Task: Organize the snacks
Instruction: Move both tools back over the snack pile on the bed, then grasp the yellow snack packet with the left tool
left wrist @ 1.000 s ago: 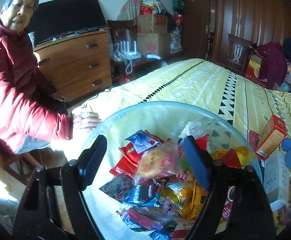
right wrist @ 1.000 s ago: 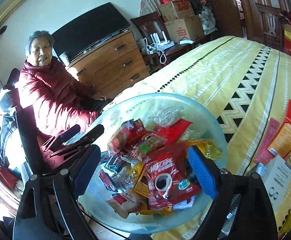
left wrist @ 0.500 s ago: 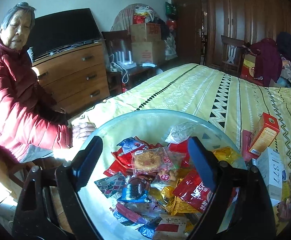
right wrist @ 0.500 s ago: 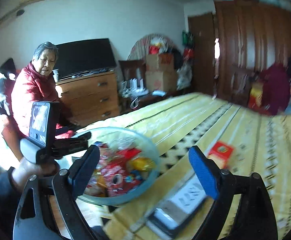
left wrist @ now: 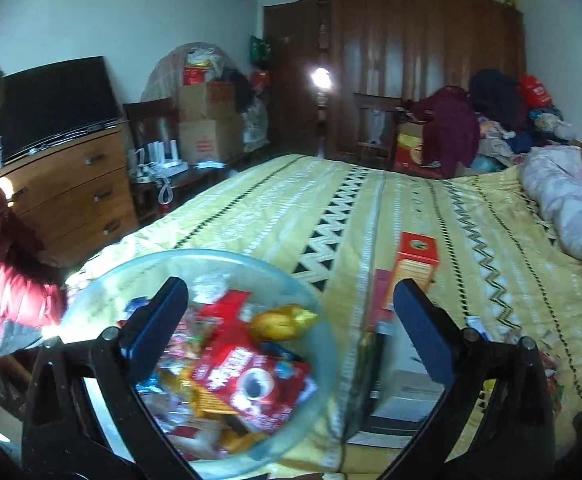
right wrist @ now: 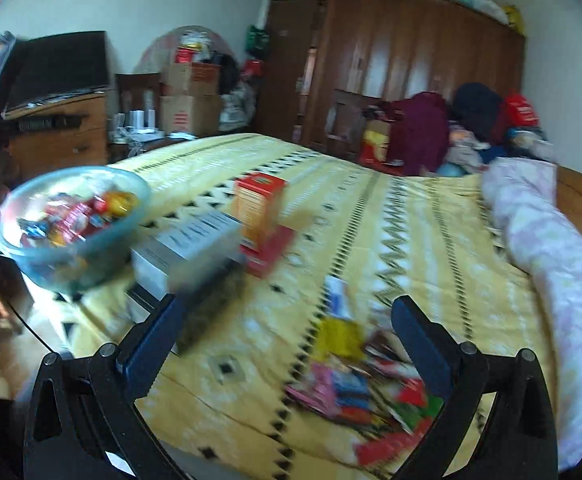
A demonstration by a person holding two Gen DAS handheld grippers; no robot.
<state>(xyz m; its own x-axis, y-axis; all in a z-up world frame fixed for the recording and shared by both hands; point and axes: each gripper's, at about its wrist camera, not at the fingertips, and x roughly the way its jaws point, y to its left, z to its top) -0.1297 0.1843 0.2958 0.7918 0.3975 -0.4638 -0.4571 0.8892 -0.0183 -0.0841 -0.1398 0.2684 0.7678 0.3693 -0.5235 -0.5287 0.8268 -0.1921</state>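
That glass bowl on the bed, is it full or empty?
Fairly full: the glass bowl holds a heap of wrapped snacks, piled nearly to its rim.

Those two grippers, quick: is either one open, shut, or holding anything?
Left gripper: open, jaws have just been widening, nothing held.
Right gripper: open, jaws have just been widening, nothing held.

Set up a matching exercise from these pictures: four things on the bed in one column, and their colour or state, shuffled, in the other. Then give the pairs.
Things:
1. glass bowl
2. upright box
3. flat-lying box
4. loose packets

Descriptions:
A. grey and white
B. scattered on the bedspread, in front of the right gripper
C. orange with a red top
D. filled with wrapped snacks

Pairs: 1-D, 2-C, 3-A, 4-B
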